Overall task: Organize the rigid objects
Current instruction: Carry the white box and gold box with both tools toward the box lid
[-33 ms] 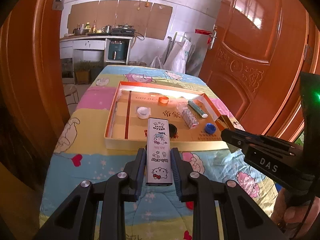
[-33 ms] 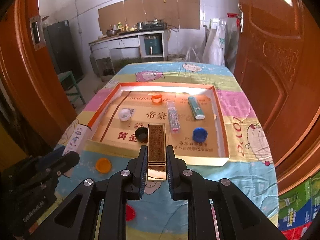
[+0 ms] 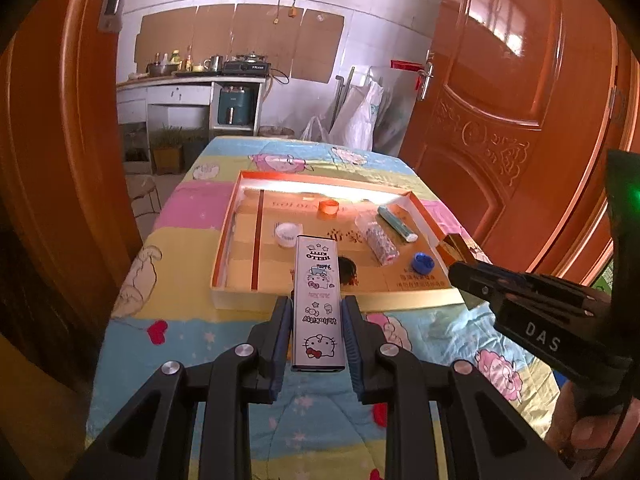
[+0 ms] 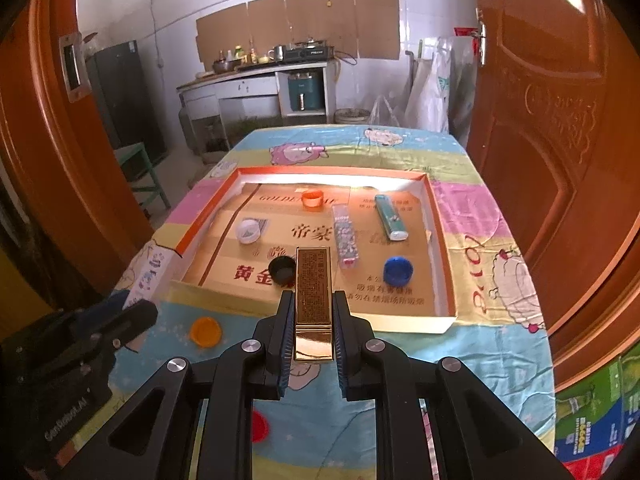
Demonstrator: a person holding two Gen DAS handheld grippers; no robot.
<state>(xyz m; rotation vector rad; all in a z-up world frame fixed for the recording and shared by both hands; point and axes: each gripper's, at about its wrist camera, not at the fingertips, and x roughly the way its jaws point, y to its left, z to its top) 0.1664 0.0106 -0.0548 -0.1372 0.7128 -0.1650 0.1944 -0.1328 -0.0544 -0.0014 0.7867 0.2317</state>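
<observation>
My left gripper (image 3: 317,308) is shut on a silver Hello Kitty box (image 3: 317,280), which points over the front wall of a shallow orange-rimmed cardboard tray (image 3: 240,304). In the right wrist view, my right gripper (image 4: 313,300) is shut on a gold box (image 4: 313,276) held just short of the tray (image 4: 400,322). Inside the tray lie an orange cap (image 4: 313,199), a white cap (image 4: 248,231), a black cap (image 4: 282,270), a clear patterned case (image 4: 346,238), a teal tube (image 4: 391,216) and a blue cap (image 4: 398,271).
The tray rests on a table with a cartoon cloth (image 4: 500,344). An orange cap (image 4: 205,331) and a red cap (image 4: 258,426) lie on the cloth in front of it. Wooden doors (image 3: 500,120) stand close on both sides. A hand (image 3: 592,436) holds the right gripper.
</observation>
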